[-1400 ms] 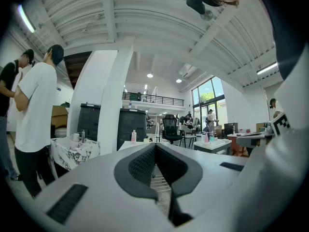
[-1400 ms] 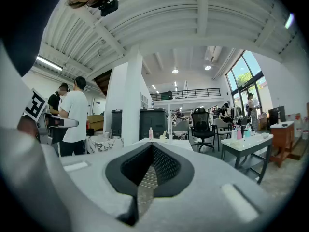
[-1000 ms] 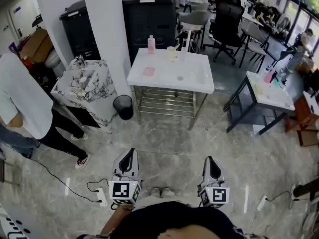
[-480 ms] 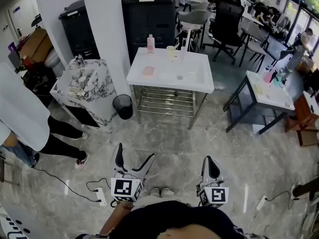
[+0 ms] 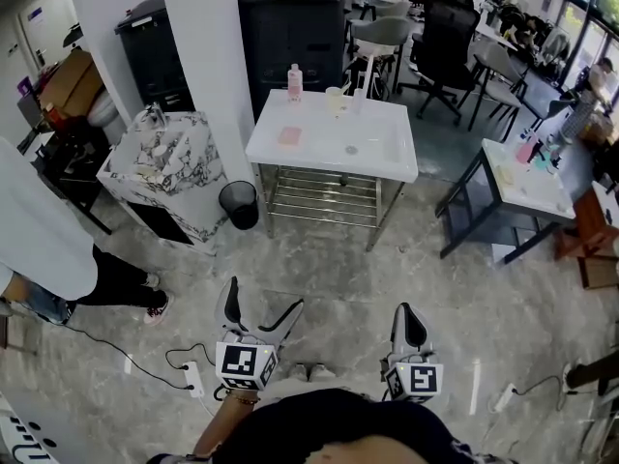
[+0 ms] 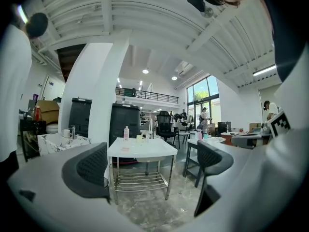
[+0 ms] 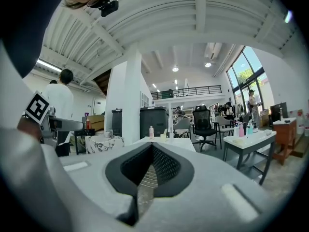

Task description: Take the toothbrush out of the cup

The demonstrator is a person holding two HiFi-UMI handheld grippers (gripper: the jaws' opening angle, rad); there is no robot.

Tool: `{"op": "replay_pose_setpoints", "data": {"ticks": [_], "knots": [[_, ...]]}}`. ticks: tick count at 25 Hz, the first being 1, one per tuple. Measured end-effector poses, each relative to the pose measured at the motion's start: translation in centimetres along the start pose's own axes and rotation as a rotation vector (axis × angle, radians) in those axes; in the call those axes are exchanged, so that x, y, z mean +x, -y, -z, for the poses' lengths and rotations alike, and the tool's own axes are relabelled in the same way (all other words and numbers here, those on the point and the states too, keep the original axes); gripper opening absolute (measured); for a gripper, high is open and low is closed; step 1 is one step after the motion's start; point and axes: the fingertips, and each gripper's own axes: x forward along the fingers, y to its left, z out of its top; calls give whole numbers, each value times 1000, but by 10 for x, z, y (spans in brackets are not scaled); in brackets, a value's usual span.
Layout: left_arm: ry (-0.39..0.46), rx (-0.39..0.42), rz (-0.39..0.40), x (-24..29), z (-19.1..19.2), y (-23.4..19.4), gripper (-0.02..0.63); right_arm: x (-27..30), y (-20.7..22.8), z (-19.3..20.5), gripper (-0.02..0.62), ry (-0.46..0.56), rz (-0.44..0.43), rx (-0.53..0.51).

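The cup [image 5: 335,101] stands at the far edge of the white table [image 5: 392,170], well ahead of both grippers. The toothbrush should be in it, though only a thin pale upright just beside the cup hints at it, and I cannot tell for sure. The left gripper [image 5: 261,307] has just been opening its jaws, which stand wide with nothing between them. The right gripper [image 5: 409,309] has its jaws pressed together, empty. The step in hand looks like the approach: walk across the open floor [image 5: 329,269] to the table's front and bring the wide left jaws level above the cup's rim. Then close on the handle rather than the cup and lift straight up so the cup does not tip. The right gripper could steady the cup. A pink bottle [image 5: 294,83] stands near the cup on its left and could be knocked on the reach. A small pink pad [image 5: 289,137] lies nearer on the table. A black bin [image 5: 238,206] sits by the table's left leg, a marble counter [image 5: 160,162] is beside it, and a bystander [image 5: 44,249] stands at the left. None of them blocks the direct path.
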Motion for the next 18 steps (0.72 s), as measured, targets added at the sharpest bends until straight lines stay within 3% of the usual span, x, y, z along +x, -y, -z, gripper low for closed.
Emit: {"op": "replay_pose_setpoints", "data": {"ticks": [9, 18], "knots": [[26, -3, -26, 34, -6, 9, 552, 25, 29, 1, 2, -2, -26, -19], [-17, -25, -50, 46, 13, 7, 552, 43, 46, 15, 2, -42, -55, -21]]}}
